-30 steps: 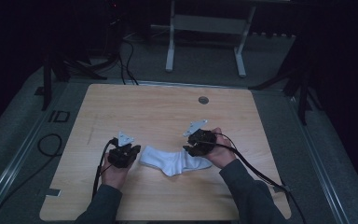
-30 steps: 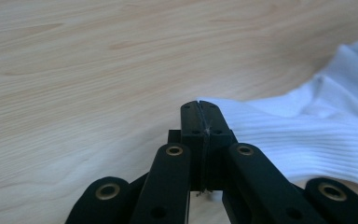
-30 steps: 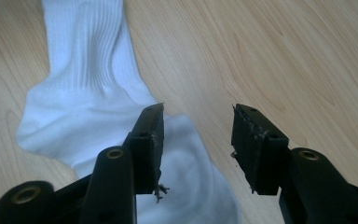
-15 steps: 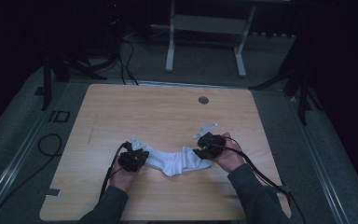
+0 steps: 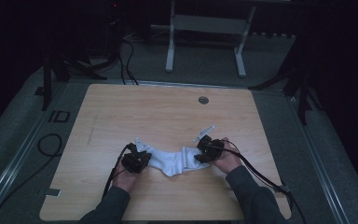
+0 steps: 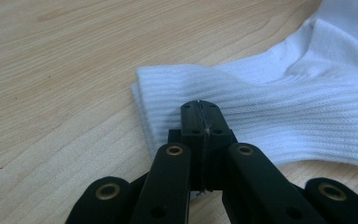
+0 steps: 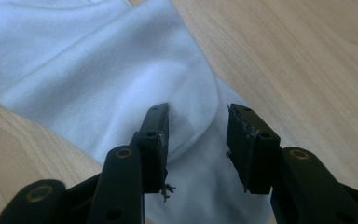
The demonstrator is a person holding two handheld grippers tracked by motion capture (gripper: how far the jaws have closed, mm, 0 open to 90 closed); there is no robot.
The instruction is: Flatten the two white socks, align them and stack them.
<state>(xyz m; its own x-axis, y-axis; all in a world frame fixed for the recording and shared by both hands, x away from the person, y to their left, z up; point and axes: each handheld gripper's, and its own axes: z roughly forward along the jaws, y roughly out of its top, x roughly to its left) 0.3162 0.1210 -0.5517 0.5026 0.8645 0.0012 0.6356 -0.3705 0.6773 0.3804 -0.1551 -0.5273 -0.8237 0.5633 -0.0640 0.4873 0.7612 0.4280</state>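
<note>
Both grippers work at the near half of the wooden table (image 5: 168, 112), one at each end of a white sock (image 5: 175, 161); the left gripper (image 5: 137, 161) sits at the sock's left end, its jaws pressed tight together with the ribbed cuff (image 6: 242, 98) pinched between them, as the left gripper view shows with the pads meeting in a thin line over the knit; the right gripper (image 5: 206, 151) sits at the sock's right end, its jaws parted with a clear gap, the rounded toe end (image 7: 186, 107) lying on the wood between and beneath them, the pads not pressing it; those jaws have just been closing somewhat, with the sock's toe in the gap.

Largest is the table, pale wood with a small round grommet (image 5: 203, 100) near its far edge; on it the sock stretches from left to right between the two tools, sagging into a shallow curve toward the person in the middle; it lies flat on the wood, near the front edge; the person's sleeves (image 5: 112, 210) come in from below; black cables (image 5: 256, 170) trail back from each gripper across the tabletop.
</note>
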